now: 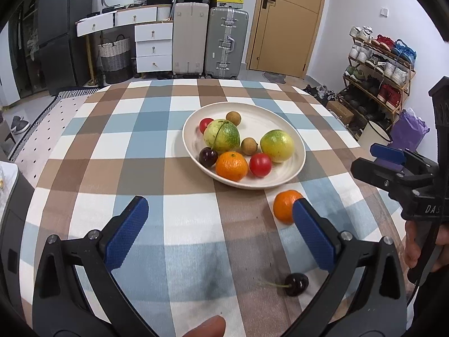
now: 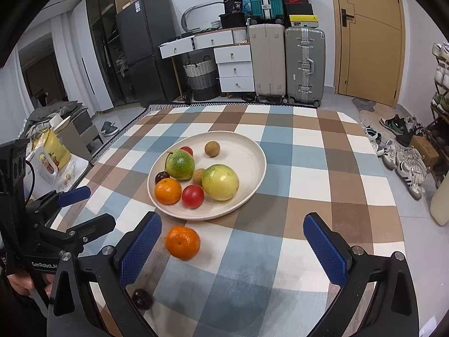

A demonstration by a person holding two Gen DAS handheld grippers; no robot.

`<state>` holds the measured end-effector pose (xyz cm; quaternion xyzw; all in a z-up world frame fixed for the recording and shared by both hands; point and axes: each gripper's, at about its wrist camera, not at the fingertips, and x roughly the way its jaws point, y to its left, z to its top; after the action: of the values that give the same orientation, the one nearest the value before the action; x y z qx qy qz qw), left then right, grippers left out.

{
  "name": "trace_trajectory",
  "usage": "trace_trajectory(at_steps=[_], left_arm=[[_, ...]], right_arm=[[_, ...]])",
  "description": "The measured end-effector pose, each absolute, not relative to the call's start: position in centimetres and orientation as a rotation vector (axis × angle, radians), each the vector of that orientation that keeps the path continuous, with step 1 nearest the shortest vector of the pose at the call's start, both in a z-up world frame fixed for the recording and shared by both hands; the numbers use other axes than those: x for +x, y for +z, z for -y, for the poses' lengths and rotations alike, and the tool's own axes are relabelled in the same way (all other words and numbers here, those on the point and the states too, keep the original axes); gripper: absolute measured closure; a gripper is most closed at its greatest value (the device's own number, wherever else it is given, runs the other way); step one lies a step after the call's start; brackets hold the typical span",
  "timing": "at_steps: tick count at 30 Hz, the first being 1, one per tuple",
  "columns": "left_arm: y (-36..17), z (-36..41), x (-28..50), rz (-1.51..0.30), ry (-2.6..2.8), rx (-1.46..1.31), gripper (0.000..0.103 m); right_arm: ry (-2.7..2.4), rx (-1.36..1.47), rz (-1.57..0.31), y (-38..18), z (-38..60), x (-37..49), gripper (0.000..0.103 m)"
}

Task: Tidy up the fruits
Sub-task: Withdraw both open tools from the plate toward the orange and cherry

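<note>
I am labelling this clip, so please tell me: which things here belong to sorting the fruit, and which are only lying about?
Belong to the job:
- plate with fruit
- loose orange on the tablecloth
- loose cherry
- left gripper and right gripper, both open

Just lying about:
- suitcases
- shoe rack
- basket
- drawers

We see the left gripper's finger (image 1: 311, 233) covering part of the loose orange (image 1: 284, 206); in the right wrist view a finger (image 2: 140, 248) half hides the dark cherry (image 2: 143, 298), blurred.

Suitcases (image 1: 209, 42) stand between white drawers (image 1: 153, 47) and wooden door (image 1: 289, 22).
</note>
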<state>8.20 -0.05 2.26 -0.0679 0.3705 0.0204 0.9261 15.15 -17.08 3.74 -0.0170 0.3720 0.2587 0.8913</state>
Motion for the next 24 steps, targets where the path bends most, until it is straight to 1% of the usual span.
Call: trace_trajectory(at_steps=[11,24], left_arm=[[0.5,1.5,4.8,-0.807,0.028,-0.141,0.001],[-1.3,0.1,3.8,-0.851,0.049,-0.146,0.001]], right_arm=[[0.561,-0.074,-0.808,2.5,17.0,12.2,0.000],[0.612,-0.110,-0.912,-1.4,15.1,9.8,0.000]])
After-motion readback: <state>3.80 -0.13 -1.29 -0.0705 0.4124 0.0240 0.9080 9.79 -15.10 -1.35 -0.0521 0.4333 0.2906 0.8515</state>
